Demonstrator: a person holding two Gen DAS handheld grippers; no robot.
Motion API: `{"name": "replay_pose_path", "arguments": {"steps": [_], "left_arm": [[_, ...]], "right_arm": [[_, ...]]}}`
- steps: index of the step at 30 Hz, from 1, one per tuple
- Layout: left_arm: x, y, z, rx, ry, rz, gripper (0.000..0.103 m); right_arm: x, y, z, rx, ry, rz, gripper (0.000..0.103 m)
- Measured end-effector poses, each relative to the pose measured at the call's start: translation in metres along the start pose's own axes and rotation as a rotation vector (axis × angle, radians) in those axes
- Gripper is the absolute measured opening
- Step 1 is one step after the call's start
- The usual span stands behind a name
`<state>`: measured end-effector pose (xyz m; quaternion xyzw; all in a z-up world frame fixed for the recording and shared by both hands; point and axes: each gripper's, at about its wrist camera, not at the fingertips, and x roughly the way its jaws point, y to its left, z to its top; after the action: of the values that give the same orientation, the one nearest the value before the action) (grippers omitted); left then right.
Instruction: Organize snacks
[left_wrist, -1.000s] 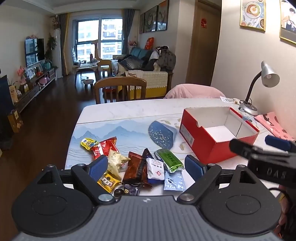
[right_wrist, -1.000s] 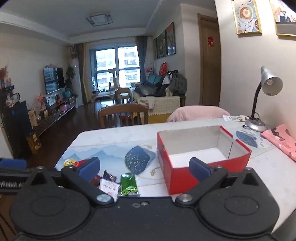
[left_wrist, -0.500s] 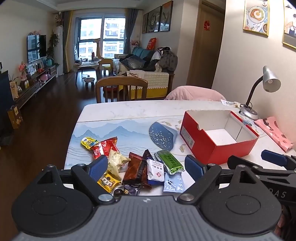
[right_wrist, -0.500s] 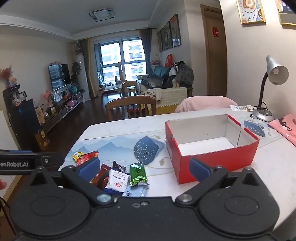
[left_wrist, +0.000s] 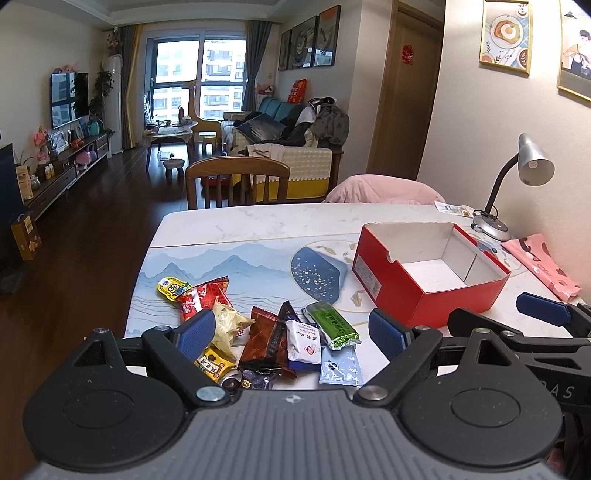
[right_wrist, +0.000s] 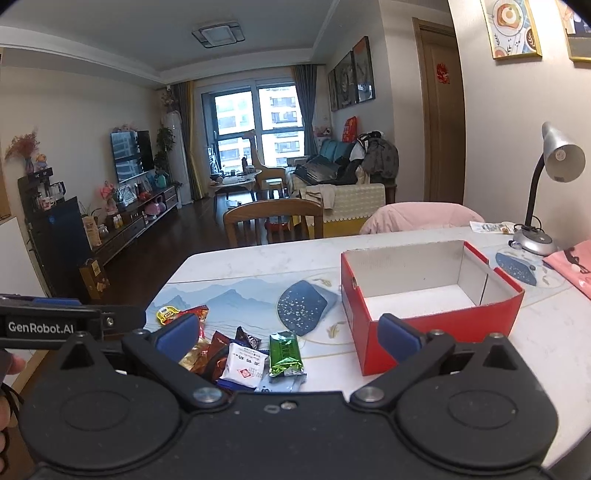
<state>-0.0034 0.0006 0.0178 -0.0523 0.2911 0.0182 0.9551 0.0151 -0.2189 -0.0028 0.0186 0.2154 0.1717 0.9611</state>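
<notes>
I judge the step in hand is picking the first packet, so I would lower my left hand-held gripper (left_wrist: 291, 332) onto one packet at the pile's edge, closing across its narrow width rather than raking into the overlapping wrappers. The green packet (left_wrist: 333, 325) looks easiest (it lies on top, towards the box side). Both hand-held grippers have their jaws spread wide and hold nothing. The snack pile (left_wrist: 266, 332) lies on the table (left_wrist: 258, 225) directly ahead of and below the left one, between its fingertips in that view. For my right hand-held gripper (right_wrist: 288, 334), the snacks sit ahead and to its left, while the empty red box (right_wrist: 432, 295) stands just ahead to its right, near the right fingertip.
</notes>
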Motion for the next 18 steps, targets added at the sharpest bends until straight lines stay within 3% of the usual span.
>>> {"name": "replay_pose_path", "arguments": {"steps": [18], "left_arm": [[0.0005,-0.0044,-0.0025,0.003,-0.002,-0.027,0.091]], "right_arm": [[-0.0102,0.0015,0.0008,-0.023,-0.017,-0.022,0.103]]}}
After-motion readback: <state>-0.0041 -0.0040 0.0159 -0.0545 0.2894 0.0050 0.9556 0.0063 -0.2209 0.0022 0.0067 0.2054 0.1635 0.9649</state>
